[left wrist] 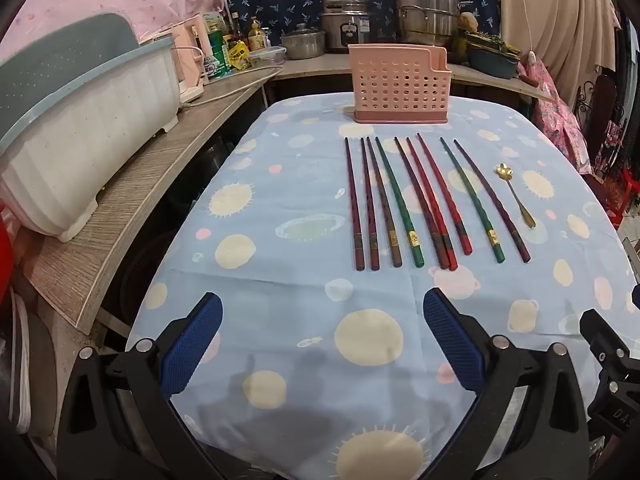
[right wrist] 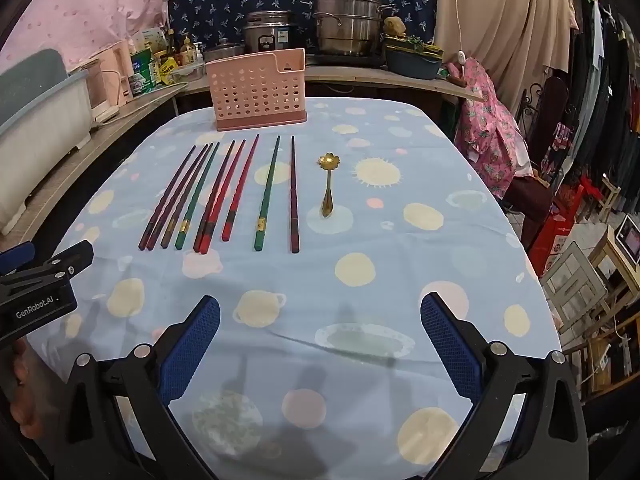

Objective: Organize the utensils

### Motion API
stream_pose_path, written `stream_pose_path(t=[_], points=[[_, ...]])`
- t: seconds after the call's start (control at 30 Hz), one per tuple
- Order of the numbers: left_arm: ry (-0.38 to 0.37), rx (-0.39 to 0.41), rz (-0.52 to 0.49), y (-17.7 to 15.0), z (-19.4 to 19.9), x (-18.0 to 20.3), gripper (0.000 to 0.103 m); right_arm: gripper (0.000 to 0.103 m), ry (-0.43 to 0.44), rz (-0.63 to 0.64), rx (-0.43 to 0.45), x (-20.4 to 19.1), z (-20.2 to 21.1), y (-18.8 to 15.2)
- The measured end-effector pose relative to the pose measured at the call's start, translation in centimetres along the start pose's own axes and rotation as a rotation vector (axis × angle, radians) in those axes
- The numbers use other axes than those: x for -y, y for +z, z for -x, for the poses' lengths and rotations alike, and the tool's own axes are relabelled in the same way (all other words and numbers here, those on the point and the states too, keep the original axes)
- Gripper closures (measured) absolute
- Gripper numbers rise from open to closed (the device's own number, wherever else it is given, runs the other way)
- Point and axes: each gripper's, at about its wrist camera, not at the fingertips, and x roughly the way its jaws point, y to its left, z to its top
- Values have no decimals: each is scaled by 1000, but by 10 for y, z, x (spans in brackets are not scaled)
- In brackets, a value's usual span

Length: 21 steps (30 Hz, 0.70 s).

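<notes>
Several red, green and dark chopsticks [left wrist: 416,204] [right wrist: 224,196] lie side by side on the blue patterned tablecloth. A small gold spoon [left wrist: 516,196] [right wrist: 328,184] lies to their right. A pink perforated utensil holder [left wrist: 398,84] [right wrist: 258,88] stands upright behind them at the table's far edge. My left gripper [left wrist: 322,344] is open and empty above the near cloth, short of the chopsticks. My right gripper [right wrist: 320,340] is open and empty, also near the front. The left gripper's body shows at the left edge of the right wrist view [right wrist: 38,292].
A wooden counter [left wrist: 132,200] runs along the left with a white dish rack [left wrist: 80,140], bottles and a pink appliance. Steel pots [left wrist: 424,12] and a rice cooker stand on the shelf behind the table. Clothes and furniture crowd the right side [right wrist: 580,140].
</notes>
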Motion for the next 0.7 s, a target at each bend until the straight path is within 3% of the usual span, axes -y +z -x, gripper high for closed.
stream_pose_path(t=[0.7], points=[[9,-12,9,0,-7,-6,7,7,-5,-4,-1,-2,-5,-1]])
